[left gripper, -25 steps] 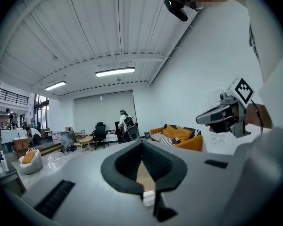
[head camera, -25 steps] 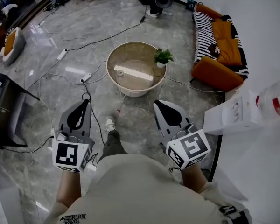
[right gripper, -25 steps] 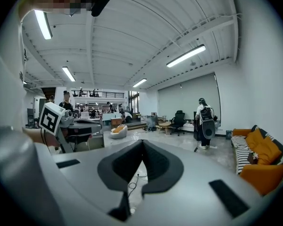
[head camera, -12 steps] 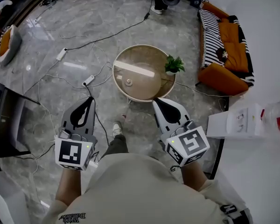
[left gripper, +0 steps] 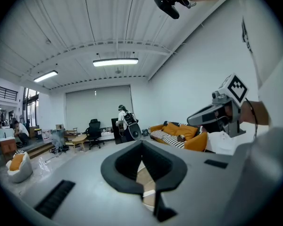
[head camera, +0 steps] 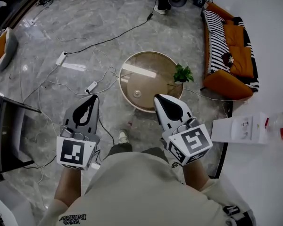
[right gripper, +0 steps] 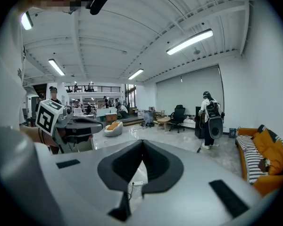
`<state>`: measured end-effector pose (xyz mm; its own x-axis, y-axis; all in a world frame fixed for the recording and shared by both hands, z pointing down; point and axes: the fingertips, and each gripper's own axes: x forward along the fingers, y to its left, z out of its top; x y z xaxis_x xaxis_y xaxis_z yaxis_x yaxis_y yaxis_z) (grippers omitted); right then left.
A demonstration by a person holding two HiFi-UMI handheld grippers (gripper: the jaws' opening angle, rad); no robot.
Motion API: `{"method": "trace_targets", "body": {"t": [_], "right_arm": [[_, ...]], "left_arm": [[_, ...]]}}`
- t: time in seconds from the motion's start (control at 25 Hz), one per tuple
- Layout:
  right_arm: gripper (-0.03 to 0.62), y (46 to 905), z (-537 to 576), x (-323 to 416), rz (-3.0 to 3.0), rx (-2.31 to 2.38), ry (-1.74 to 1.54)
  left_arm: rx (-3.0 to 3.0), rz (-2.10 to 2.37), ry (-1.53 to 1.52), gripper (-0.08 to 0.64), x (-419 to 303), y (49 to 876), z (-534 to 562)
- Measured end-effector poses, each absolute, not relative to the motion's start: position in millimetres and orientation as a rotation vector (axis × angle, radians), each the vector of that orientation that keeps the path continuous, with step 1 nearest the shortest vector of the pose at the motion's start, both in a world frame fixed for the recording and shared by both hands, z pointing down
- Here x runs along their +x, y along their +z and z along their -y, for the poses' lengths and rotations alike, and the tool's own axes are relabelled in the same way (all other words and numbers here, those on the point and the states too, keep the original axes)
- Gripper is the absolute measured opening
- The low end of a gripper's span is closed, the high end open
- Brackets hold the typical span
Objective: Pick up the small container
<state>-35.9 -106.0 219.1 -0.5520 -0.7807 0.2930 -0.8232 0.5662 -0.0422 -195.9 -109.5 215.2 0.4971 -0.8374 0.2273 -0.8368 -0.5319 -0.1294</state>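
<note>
A small white container [head camera: 137, 93] sits on the round wooden table [head camera: 155, 62], near the table's front edge. Both grippers are held out in front of the person, short of the table. In the head view my left gripper [head camera: 93, 97] is over the marble floor to the table's left. My right gripper [head camera: 158, 98] has its tip just at the table's near rim, right of the container. Each has its jaws together with nothing between them, as the left gripper view [left gripper: 141, 142] and the right gripper view [right gripper: 142, 141] also show.
A potted plant [head camera: 181, 73] stands at the table's right edge. An orange and striped sofa [head camera: 231, 55] lies at the right, with a white box [head camera: 240, 128] nearer. Cables and power strips [head camera: 91, 87] cross the floor. A dark desk [head camera: 9, 131] is at the left.
The person has walked toward the table, carrying both grippers forward. The table now lies just ahead of the gripper tips. Both grippers stayed shut.
</note>
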Motion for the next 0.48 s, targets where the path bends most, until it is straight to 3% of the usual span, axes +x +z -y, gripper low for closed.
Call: {"method": "trace_targets", "body": {"t": [0.48], "right_arm": [[-0.003,222.5,155.8,-19.3,2.567,1.324,0.276]], "left_arm": [[-2.709,-1.574,-0.418,0.006,-185.9,223.3,153.7]]}}
